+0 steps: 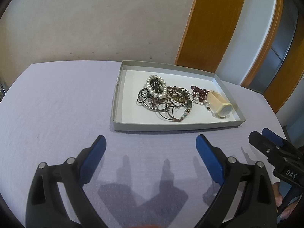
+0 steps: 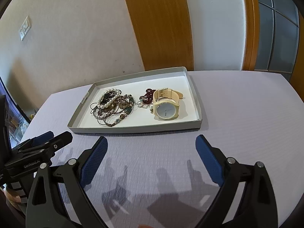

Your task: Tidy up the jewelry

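Note:
A shallow grey tray (image 1: 115, 112) (image 2: 195, 95) with a white floor lies on the pale lilac tablecloth. Inside it are a pearl bracelet (image 1: 157, 93) (image 2: 106, 102), a tangle of brown cord necklaces (image 1: 169, 106) (image 2: 112, 114), dark red beads (image 1: 199, 92) (image 2: 149, 95) and a cream wristwatch (image 1: 218, 104) (image 2: 167, 108). My left gripper (image 1: 151, 148) hovers open over the cloth in front of the tray, nothing between its blue pads. My right gripper (image 2: 152, 148) is likewise open and empty, just short of the tray's near wall. Each gripper shows at the edge of the other's view.
The table's rounded edge (image 1: 57, 62) runs close to a beige wall. A wooden door frame (image 2: 157, 24) and a glazed door (image 2: 281, 38) stand behind the table. A wall socket (image 2: 24, 28) is at the left. Bare cloth (image 1: 57, 104) spreads left of the tray.

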Available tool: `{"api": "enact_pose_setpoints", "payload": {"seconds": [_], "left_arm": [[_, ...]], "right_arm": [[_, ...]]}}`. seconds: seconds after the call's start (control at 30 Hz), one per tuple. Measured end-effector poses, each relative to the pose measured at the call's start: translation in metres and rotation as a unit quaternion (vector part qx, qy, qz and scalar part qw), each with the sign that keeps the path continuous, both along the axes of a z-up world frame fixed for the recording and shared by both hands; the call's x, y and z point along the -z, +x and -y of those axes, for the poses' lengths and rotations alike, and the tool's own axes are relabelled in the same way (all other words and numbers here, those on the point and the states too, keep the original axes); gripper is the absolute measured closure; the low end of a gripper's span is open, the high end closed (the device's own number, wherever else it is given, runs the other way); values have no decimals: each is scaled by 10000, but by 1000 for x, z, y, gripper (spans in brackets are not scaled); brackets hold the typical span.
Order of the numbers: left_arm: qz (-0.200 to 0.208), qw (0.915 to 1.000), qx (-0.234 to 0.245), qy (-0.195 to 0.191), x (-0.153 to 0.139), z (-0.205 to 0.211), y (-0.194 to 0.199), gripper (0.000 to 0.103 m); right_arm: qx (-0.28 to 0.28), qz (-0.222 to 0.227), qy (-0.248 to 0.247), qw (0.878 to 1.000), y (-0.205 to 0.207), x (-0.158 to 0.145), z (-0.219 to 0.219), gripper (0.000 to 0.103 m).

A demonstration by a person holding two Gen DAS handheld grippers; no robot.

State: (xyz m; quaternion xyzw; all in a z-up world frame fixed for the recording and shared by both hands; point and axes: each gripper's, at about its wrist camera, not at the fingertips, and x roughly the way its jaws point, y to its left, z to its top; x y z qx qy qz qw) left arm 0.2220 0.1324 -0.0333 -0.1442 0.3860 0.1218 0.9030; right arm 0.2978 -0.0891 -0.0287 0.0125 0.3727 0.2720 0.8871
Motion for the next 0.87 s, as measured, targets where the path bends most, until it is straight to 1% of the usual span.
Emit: {"api": "enact_pose_setpoints", "payload": {"seconds": [0.87], "left_arm": [[10, 10000, 11, -23, 0, 1, 0, 8]], "right_arm": [[15, -50, -9, 10000, 0, 3, -1, 8]]}}
